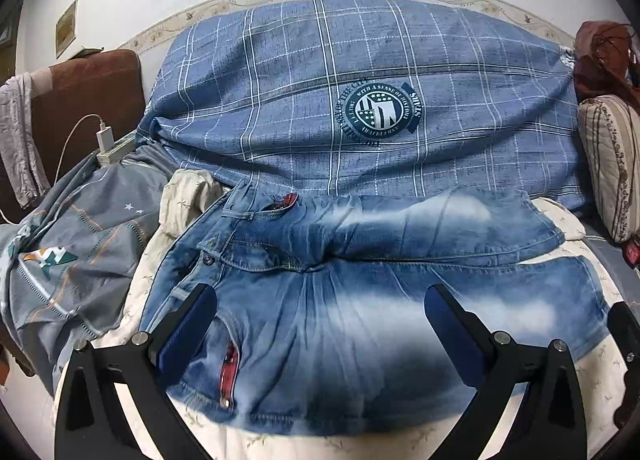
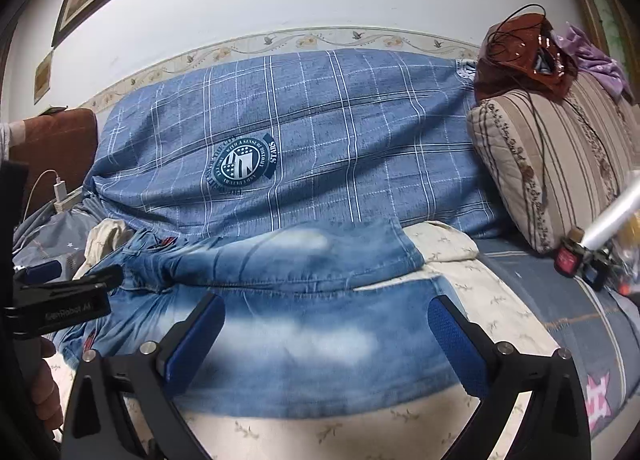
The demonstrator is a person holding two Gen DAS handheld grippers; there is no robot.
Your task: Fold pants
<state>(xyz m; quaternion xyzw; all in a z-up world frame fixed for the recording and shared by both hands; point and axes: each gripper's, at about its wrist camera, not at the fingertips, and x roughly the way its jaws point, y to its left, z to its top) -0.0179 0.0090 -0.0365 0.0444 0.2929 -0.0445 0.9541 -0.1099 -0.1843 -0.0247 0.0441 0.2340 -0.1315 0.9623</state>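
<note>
My left gripper (image 1: 320,324) hangs spread over the denim pants (image 1: 360,300), which lie flat on the cream sheet (image 1: 596,356); my right gripper (image 2: 326,334) is spread too, nothing pinched. Only my left view shows the waistband button (image 1: 207,259) at nine o'clock. My right view alone shows the far hem at two o'clock, with bare sheet beyond it. The plaid blanket (image 2: 320,120) hides the bed behind.
</note>
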